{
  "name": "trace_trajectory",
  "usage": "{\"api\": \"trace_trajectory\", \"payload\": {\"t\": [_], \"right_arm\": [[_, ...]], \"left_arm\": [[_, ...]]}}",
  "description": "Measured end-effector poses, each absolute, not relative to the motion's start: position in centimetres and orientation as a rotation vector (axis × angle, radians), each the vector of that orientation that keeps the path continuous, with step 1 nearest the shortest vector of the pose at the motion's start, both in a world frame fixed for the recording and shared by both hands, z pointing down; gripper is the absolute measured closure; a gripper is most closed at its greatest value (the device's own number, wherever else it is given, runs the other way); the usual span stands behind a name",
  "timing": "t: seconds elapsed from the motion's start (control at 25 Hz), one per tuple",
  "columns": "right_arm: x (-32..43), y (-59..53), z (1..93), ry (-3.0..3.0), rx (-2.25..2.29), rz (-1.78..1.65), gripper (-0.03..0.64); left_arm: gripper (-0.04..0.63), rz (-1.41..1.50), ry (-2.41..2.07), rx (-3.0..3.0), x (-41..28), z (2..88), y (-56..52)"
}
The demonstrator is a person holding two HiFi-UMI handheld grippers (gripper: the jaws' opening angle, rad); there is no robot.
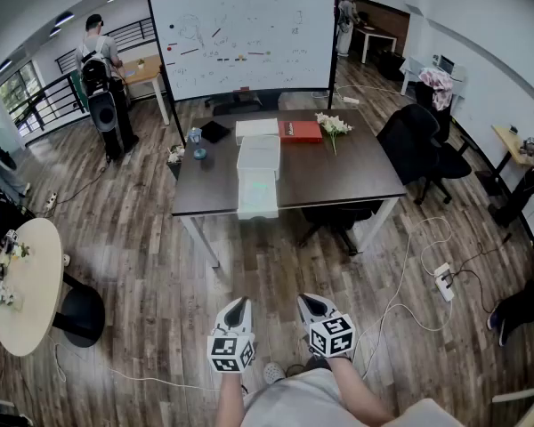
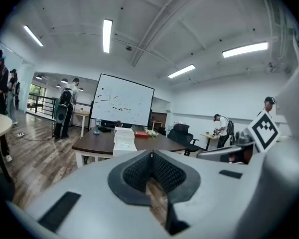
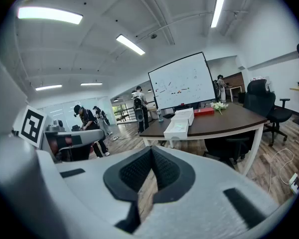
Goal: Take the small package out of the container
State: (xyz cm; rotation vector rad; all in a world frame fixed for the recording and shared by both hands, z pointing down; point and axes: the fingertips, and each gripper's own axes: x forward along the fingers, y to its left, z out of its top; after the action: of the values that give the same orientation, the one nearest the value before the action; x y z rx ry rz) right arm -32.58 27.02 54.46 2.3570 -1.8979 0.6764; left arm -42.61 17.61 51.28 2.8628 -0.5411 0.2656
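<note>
Can't really pick out the small package from this far back. My best guess is it's the pale greenish patch [image 1: 258, 188] inside the open white container [image 1: 257, 213] at the near edge of the table [image 1: 347, 172], but it's too small to be sure. Two more white boxes [image 1: 259, 154] line up behind the container. Further back there's a red box [image 1: 300, 131] and some flowers [image 1: 334, 125], with a whiteboard [image 1: 245, 34] past the table.

Both claws are well apart from all that, out over the wood floor [image 1: 160, 310]. The left claw [image 1: 238, 302] is closed with nothing in it. The right claw [image 1: 304, 299] is the same, pads pressed together and empty.

So the step right now is just the approach. I'd walk up square to the table's near edge and open one claw before it crosses the container's rim. Then come down from above so the walls don't get bumped. The container sits right at the edge and looks light, so steadying it with the other claw seems smart.

The head view gives the layout from above: which box is nearest, and how much floor lies between it and the claws. The two gripper views show the pads actually meeting, which the head view doesn't. The right gripper view also catches the container side-on, with the greenish inside showing. The left gripper view sees it more end-on.
</note>
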Motion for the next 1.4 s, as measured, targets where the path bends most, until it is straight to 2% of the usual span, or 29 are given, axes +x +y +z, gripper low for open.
{"api": "trace_trajectory", "payload": {"t": [0.48, 0.6, 0.76, 0.92, 1.04, 1.2, 1.4], "right_arm": [[-34.2, 26.5, 53.7, -1.970, 2.410, 0.680, 0.621], [-34.6, 26.6, 53.2, -2.007, 2.434, 0.672, 0.620], [-34.5, 27.1, 54.4, -1.937, 2.409, 0.678, 0.617], [-34.4, 26.5, 55.2, -1.936, 2.370, 0.705, 0.538], [-34.4, 25.3, 56.2, -1.951, 2.334, 0.733, 0.452], [-33.6, 23.3, 56.9, -1.977, 2.297, 0.764, 0.391], [-32.3, 21.0, 58.1, -1.992, 2.289, 0.859, 0.373]], "left_arm": [[0.579, 0.302, -0.515, 2.857, -44.0, 51.6, 17.0], [0.488, 0.320, -0.517, 2.845, -44.4, 51.8, 16.5], [0.461, 0.320, -0.501, 2.834, -44.2, 52.1, 16.4], [0.432, 0.327, -0.468, 2.838, -43.4, 52.3, 16.3], [0.413, 0.336, -0.460, 2.834, -43.0, 52.9, 15.6], [0.392, 0.335, -0.478, 2.827, -42.4, 53.0, 14.0], [0.385, 0.367, -0.511, 2.800, -41.0, 53.3, 12.1]]}}
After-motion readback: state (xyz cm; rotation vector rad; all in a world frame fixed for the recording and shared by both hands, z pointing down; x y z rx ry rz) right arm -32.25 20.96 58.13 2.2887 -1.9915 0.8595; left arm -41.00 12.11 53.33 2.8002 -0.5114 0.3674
